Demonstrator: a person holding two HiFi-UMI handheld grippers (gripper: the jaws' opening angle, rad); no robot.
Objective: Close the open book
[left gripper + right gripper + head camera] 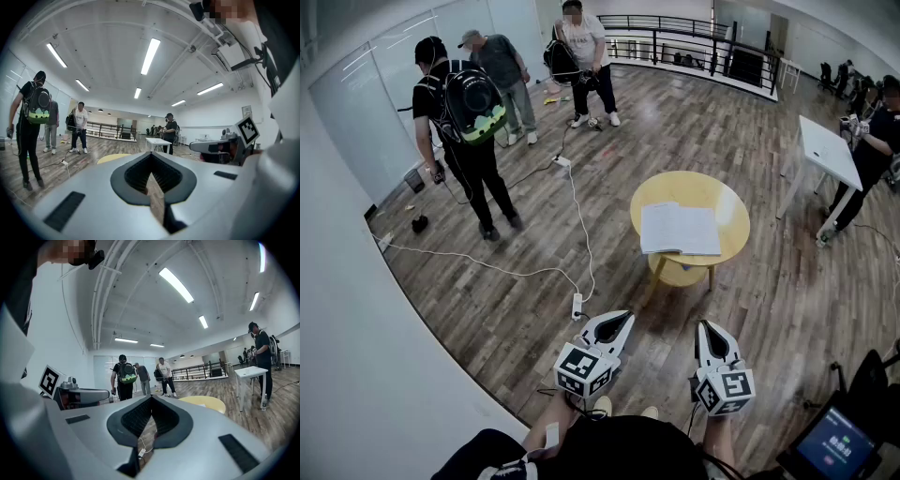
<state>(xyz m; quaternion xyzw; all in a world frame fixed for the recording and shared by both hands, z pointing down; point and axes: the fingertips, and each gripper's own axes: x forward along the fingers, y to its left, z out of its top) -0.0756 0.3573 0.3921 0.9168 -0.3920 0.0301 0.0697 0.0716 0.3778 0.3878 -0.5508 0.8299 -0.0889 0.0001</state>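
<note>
Book lies spread open, pages up, on the round yellow counter, toward the edge nearer me, which should make for an easy reach. It is well apart from both tongs, so the closing has not yet begun. I hold the left tongs and the right tongs side by side, low in front of my body and about level. Both are aimed toward the counter, a ready carry for the approach. In the left gripper view the jaws meet at their tips with only floor behind them. The right gripper view shows the same, jaws together and empty. Closed seems sensible to me for now, since a blunt shut tip could slip under one cover and tip it over. A white cable trails across the floor to the left of my path, so I would walk straight ahead.
</note>
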